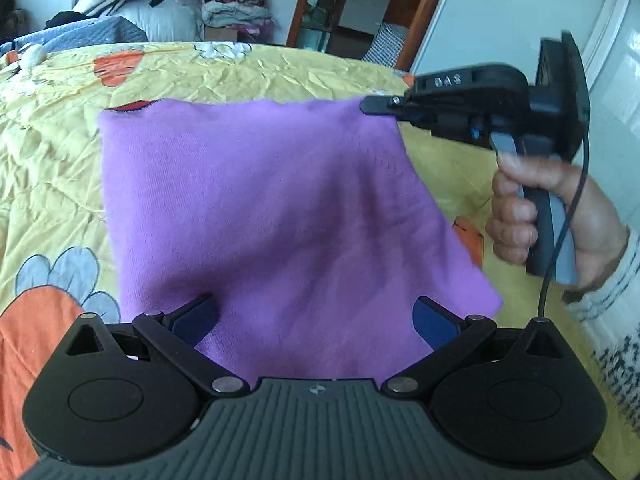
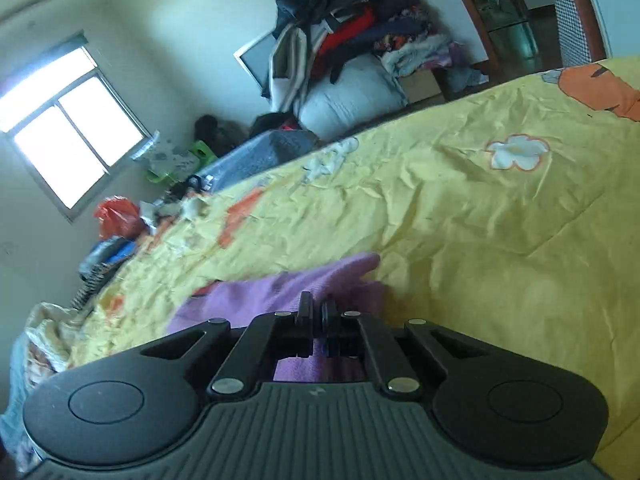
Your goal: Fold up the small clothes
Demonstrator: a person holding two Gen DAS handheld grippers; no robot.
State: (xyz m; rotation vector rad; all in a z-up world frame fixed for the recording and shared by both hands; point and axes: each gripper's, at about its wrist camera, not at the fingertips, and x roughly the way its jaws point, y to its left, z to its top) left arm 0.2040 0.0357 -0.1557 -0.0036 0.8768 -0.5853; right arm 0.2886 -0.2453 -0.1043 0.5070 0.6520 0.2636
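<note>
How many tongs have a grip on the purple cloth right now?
1. The right tongs are shut on the purple cloth's far corner, lifting it. The left tongs are open, with the cloth's near edge lying between the fingers.

This is a bedroom in a lived-in home. A bed takes up most of both views, spread with a crinkled yellow quilt point(image 2: 500, 220) printed with orange shapes and white flowers. At the far side a tall heap of clothes and bedding point(image 2: 340, 32) is piled against a plain pale wall. A bright window point(image 2: 68, 128) sits in the left wall, with bags and clutter point(image 2: 120, 220) below it. A wood-framed doorway point(image 1: 340, 0) opens to another room.
</note>
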